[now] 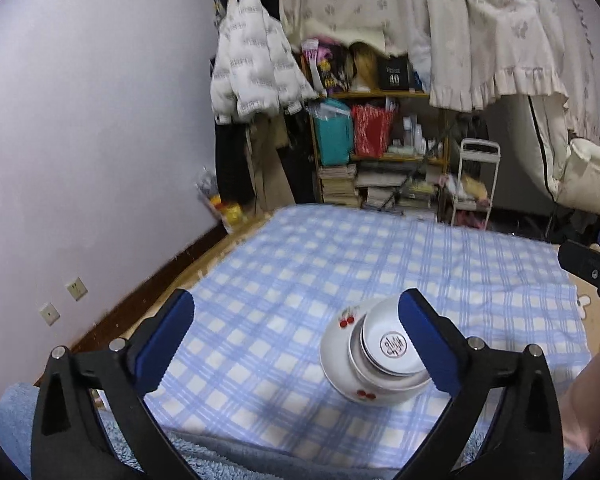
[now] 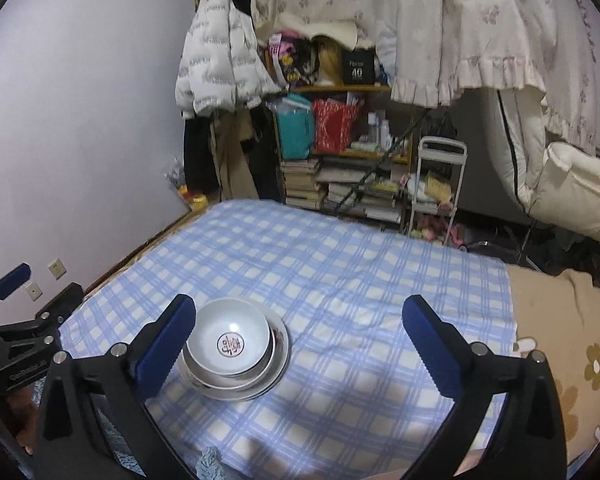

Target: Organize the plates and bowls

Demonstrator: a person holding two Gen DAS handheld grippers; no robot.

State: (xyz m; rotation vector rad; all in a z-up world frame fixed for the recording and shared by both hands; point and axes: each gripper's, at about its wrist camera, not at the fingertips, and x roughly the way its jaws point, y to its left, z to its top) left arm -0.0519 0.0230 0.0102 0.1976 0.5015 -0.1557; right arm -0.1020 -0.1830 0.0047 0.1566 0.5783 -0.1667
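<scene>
A nested stack of white ceramic bowls and plates [image 2: 236,354] sits on the blue-and-white checked cloth [image 2: 340,280] covering the table, toward its near left part, with a shallow white bowl bearing a round dark emblem [image 2: 231,345] uppermost and a wider plate with red cherry motifs [image 1: 346,317] beneath it. Both tools hang above the cloth with nothing in them: the left gripper [image 1: 296,344], black with blue pads, has its jaws spread wide and empty, the stack lying past its right finger; the right gripper [image 2: 300,346] is likewise spread wide and empty, the stack lying just by its left finger. No other crockery shows on the cloth in either view, so the stacking appears finished and the step in hand is probably the retreat. Doing that well means keeping the fingers apart and drawing both tools up and clear of the pile, since the blue pads [image 2: 162,350] pass close to the rims and a nudge could tip the top bowl, which in the left wrist view seems to sit a little off-centre. A cluttered shelf of books and bags [image 2: 340,152] and a white puffer jacket [image 2: 216,68] stand at the far side of the room.
</scene>
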